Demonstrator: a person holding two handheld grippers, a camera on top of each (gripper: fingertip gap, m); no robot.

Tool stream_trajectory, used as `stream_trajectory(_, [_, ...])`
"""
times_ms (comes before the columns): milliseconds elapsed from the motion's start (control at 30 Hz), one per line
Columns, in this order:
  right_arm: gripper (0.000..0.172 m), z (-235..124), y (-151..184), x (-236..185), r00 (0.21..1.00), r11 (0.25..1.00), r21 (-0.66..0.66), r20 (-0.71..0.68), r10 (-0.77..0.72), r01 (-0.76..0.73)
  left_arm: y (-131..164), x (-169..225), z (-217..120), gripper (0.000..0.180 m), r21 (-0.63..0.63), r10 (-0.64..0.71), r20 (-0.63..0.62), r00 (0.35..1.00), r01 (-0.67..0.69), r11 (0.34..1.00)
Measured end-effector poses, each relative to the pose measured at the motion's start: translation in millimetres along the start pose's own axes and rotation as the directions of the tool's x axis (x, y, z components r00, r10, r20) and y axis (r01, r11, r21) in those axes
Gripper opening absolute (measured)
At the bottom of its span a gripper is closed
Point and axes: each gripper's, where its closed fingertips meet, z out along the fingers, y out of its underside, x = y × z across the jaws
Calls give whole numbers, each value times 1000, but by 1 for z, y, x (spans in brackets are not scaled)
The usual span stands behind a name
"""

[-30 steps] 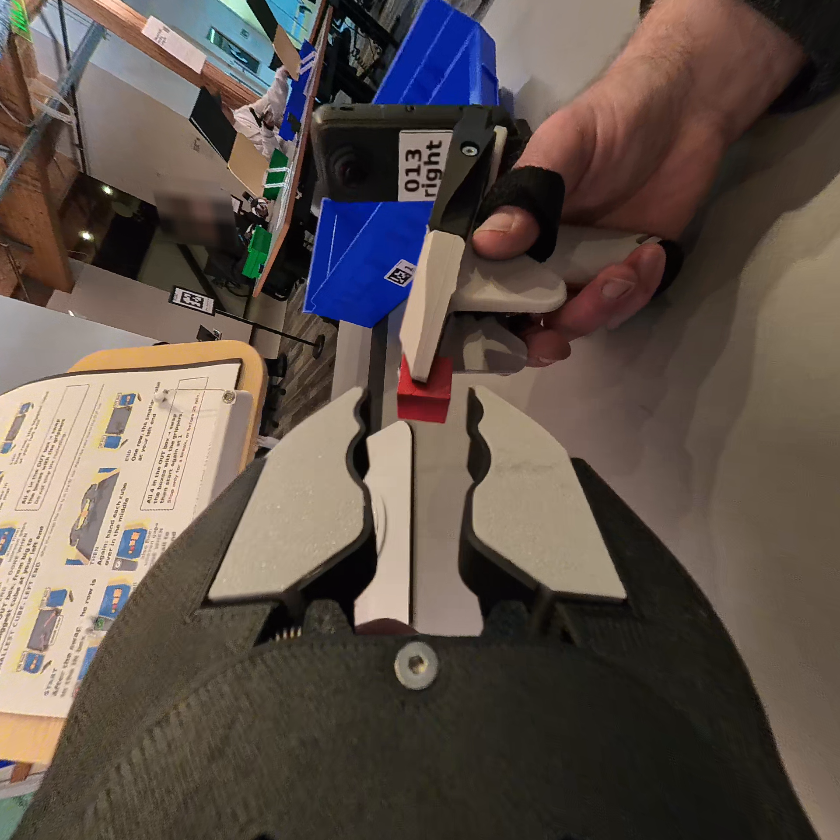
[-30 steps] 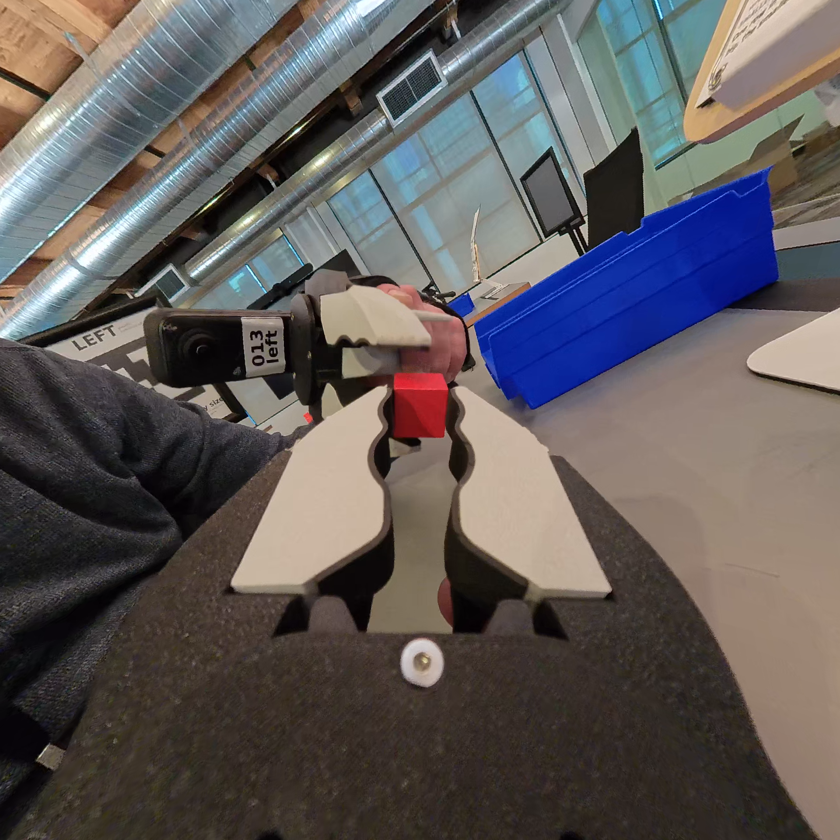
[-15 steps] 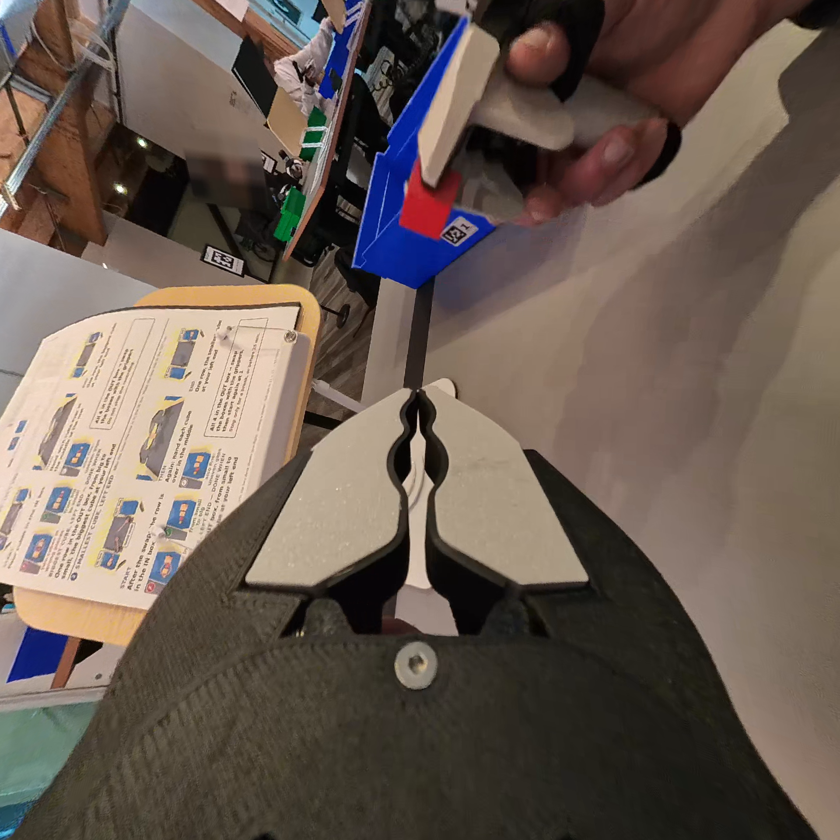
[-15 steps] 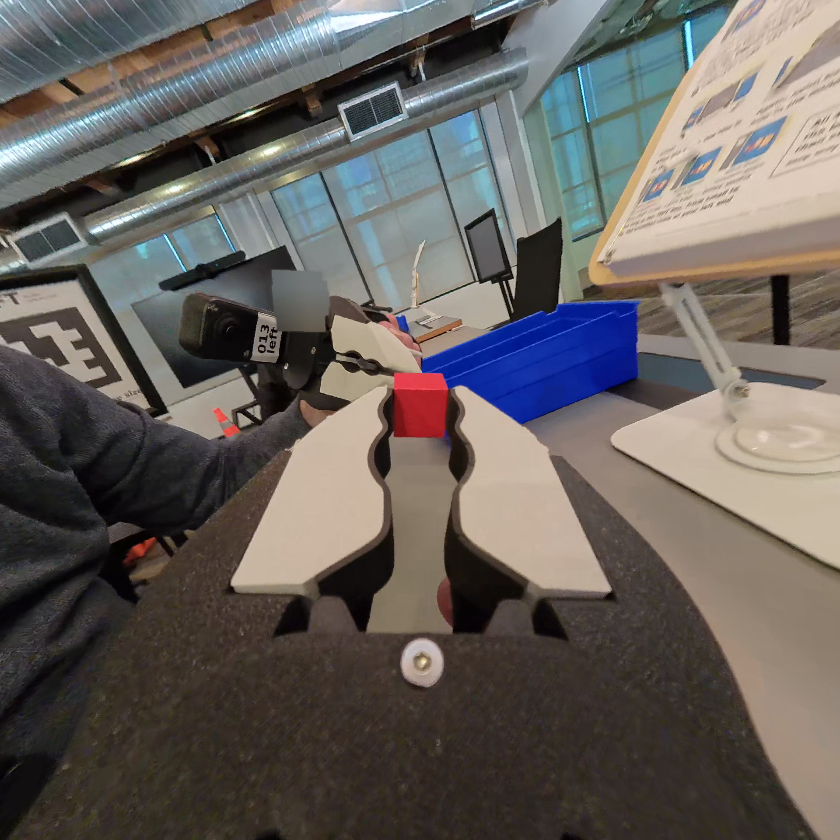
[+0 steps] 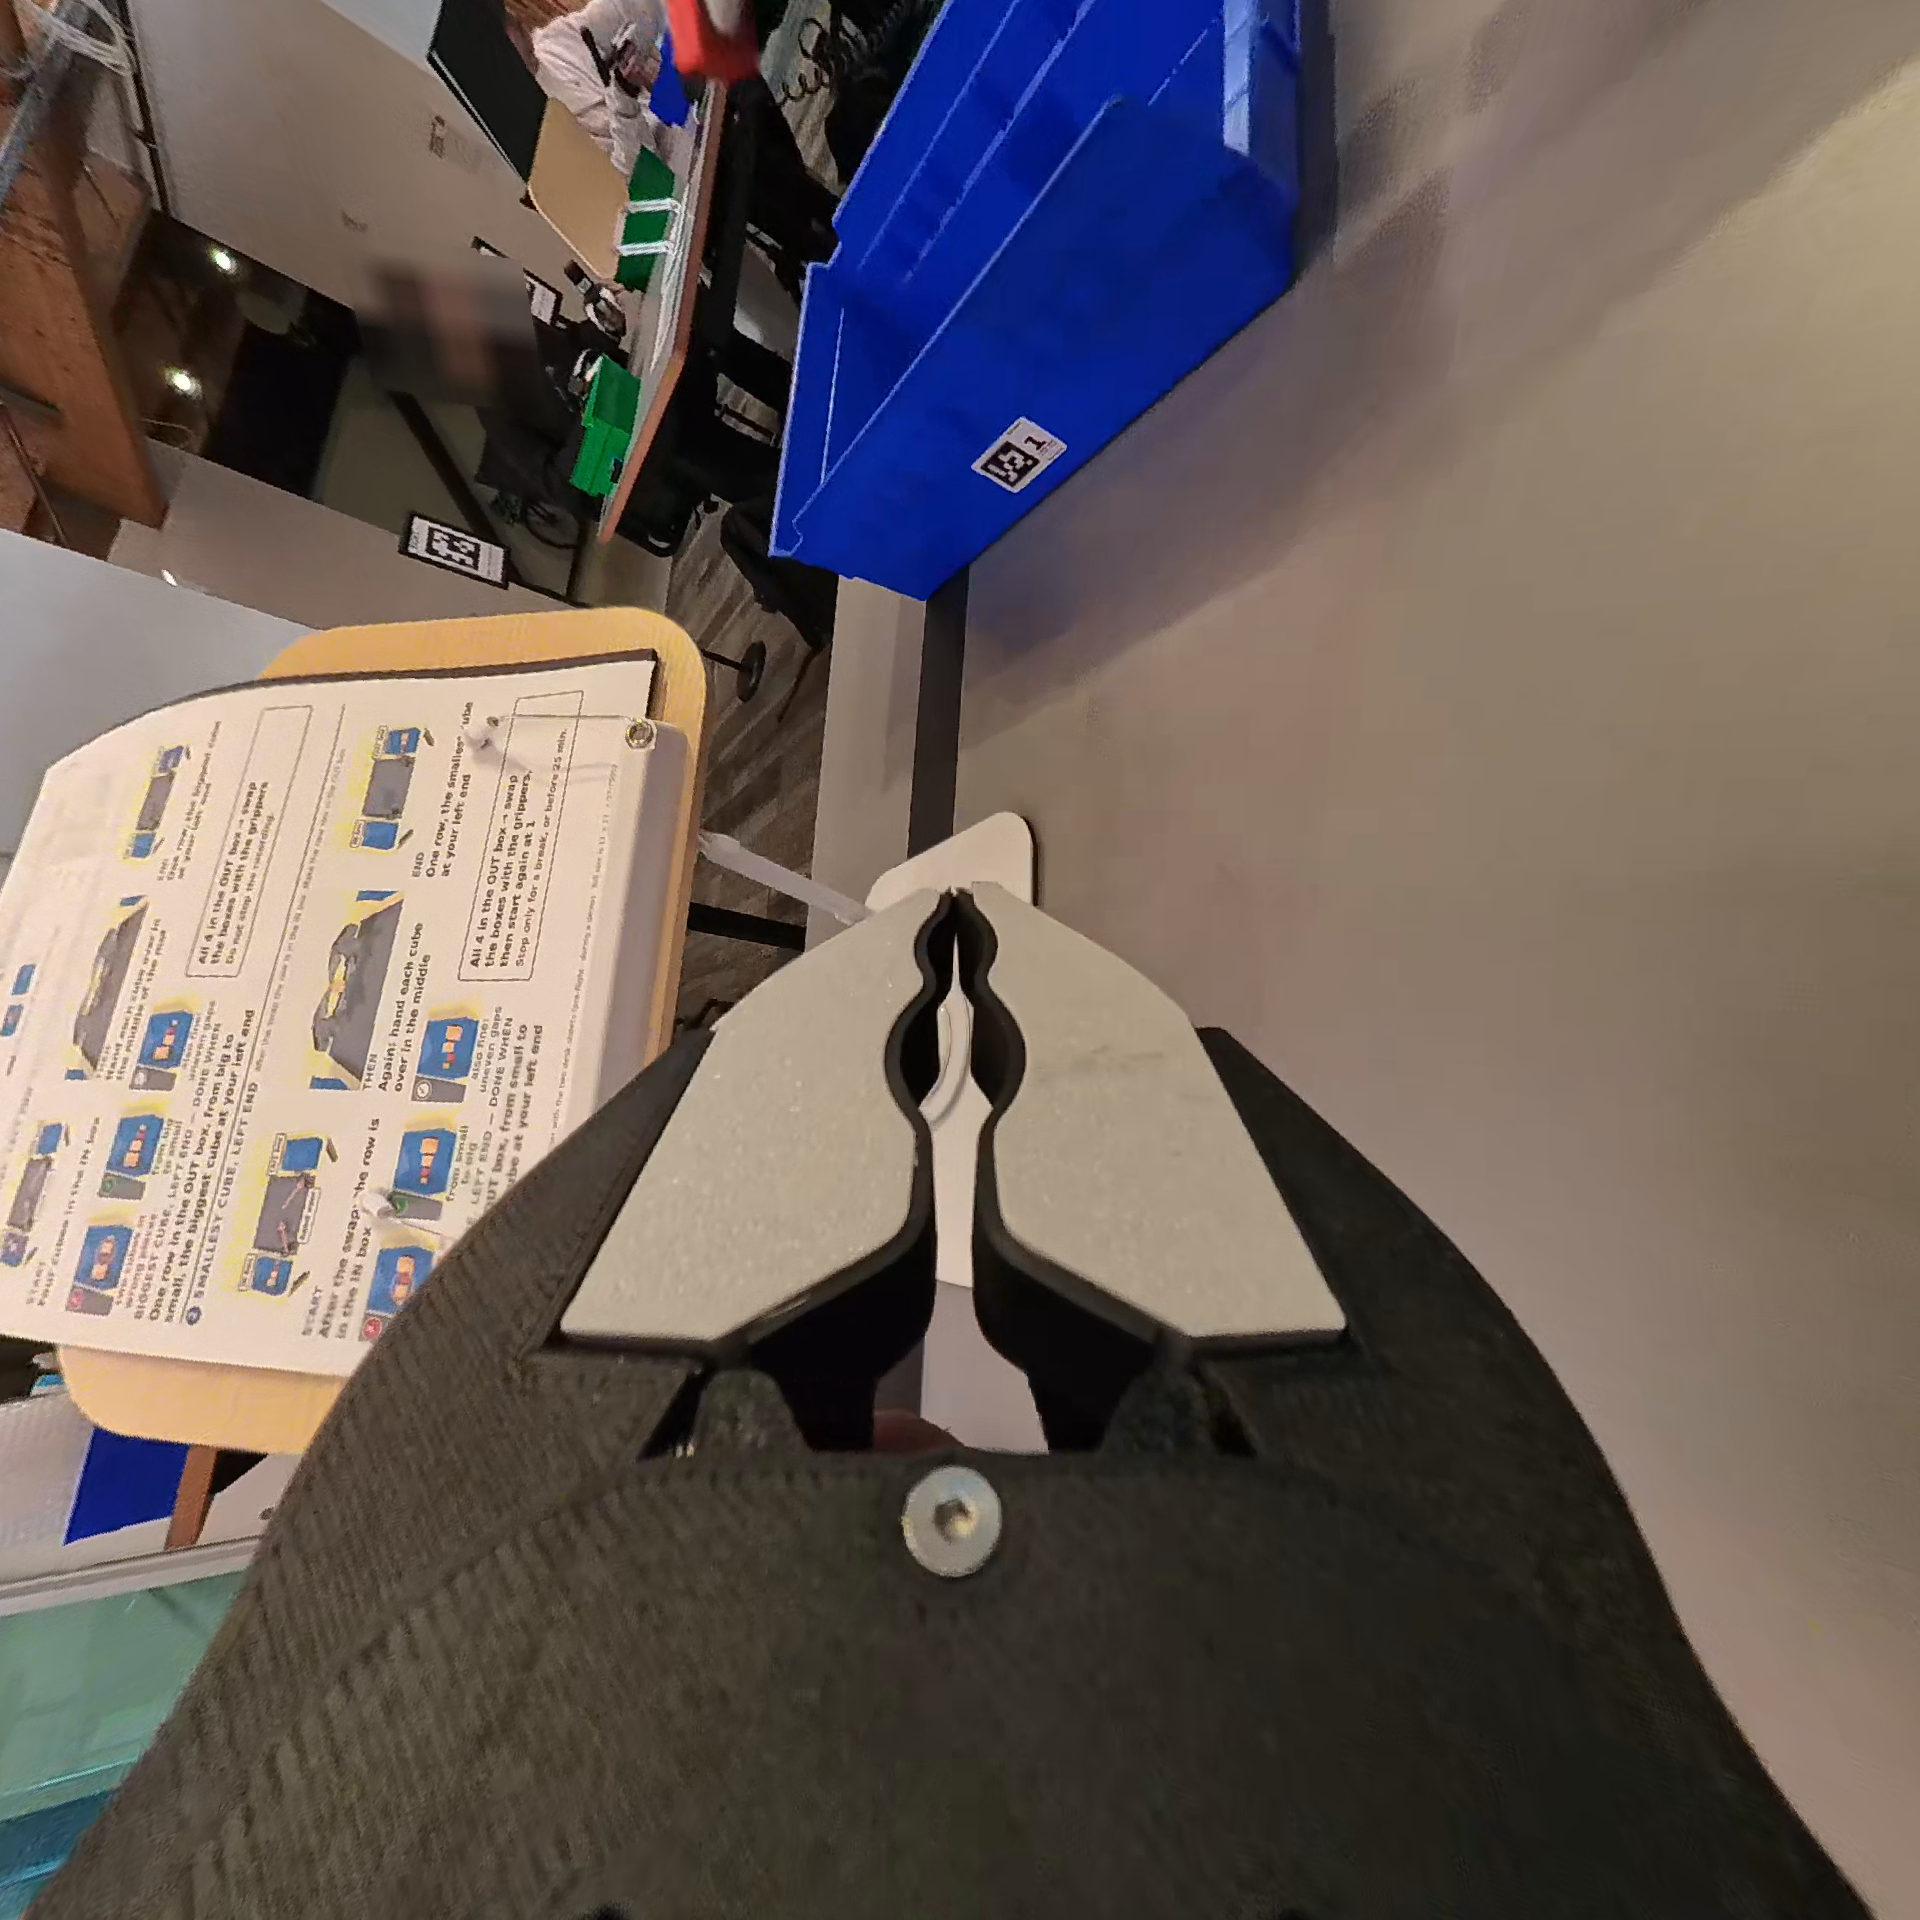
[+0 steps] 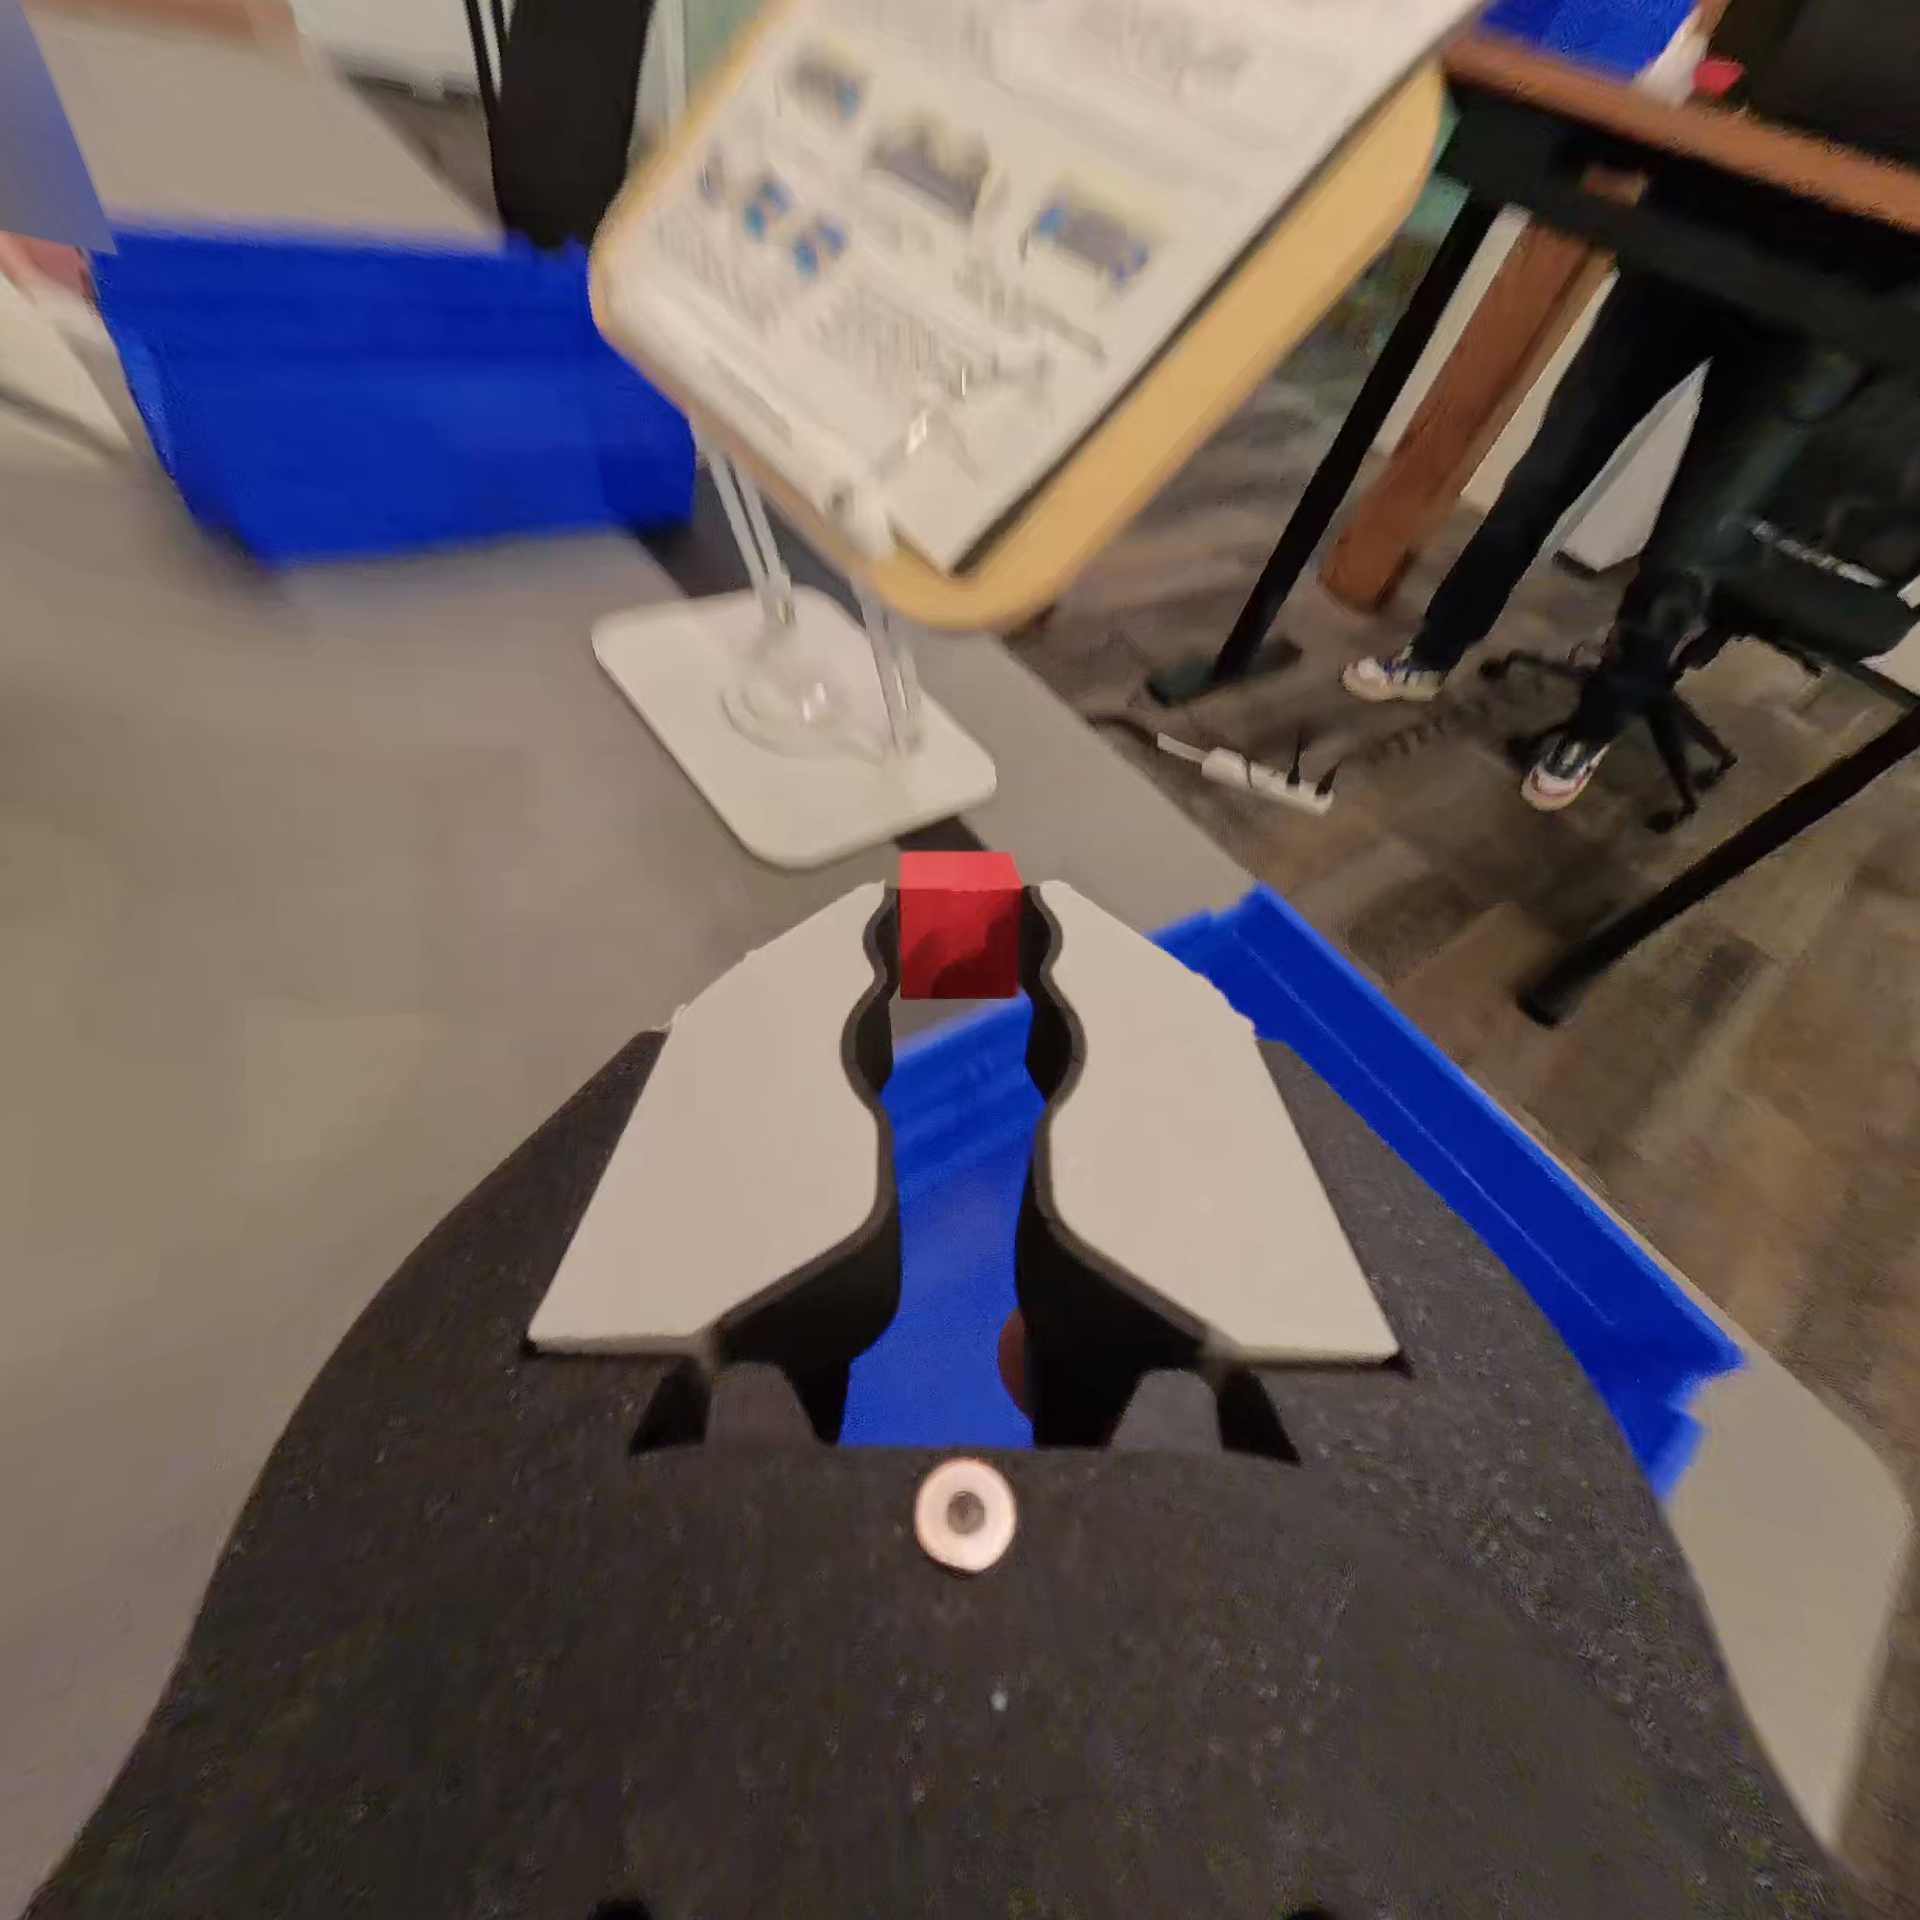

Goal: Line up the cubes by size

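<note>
Under both my grippers runs a smooth, matte grey desk (image 5: 1455,831). My left gripper (image 5: 956,899) has its pale grey fingers closed tip to tip with nothing between them, over the white base plate (image 5: 1003,847) of a stand. My right gripper (image 6: 958,925) is clamped on a small red cube (image 6: 956,925), both pads pressing its sides, held in the air just over the rim of a glossy blue plastic bin (image 6: 1455,1143) at the desk's edge; most of that bin is hidden behind my fingers. Beyond the cube, clear legs rise from the rounded white base plate (image 6: 790,748) to a tilted wooden board (image 6: 1195,416) carrying a printed sheet, heavily blurred here. A second blue bin (image 5: 1039,291) with ribbed walls and a small square marker sticker sits farther along the desk. Past the edge lies a wood-patterned floor (image 6: 1403,852), a power strip (image 6: 1247,774), dark table legs and a person's legs (image 6: 1558,520), cut off above.
</note>
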Motion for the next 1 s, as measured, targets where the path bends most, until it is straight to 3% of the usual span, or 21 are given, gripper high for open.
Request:
stream_trajectory(33, [21,2,12,7,999,998,-60,20,-26,27,-2,0,1,0,2,1,-3,1000,-1,1000])
stream_trajectory(267, [21,33,75,28,976,923,-350,195,-96,161,-20,-4,7,0,34,5,-10,1000,-5,999])
stream_trajectory(433, [21,61,119,26,930,809,-506,344,-130,300,-20,5,13,0,17,24,-34,999,-23,1000])
stream_trajectory(733, [21,82,169,24,872,716,-581,483,-79,386,-14,11,18,0,12,10,-60,998,-9,1000])
stream_trajectory(1000, [22,90,177,18,845,683,-596,532,-57,422,-13,14,22,0,8,6,-72,997,-6,1000])
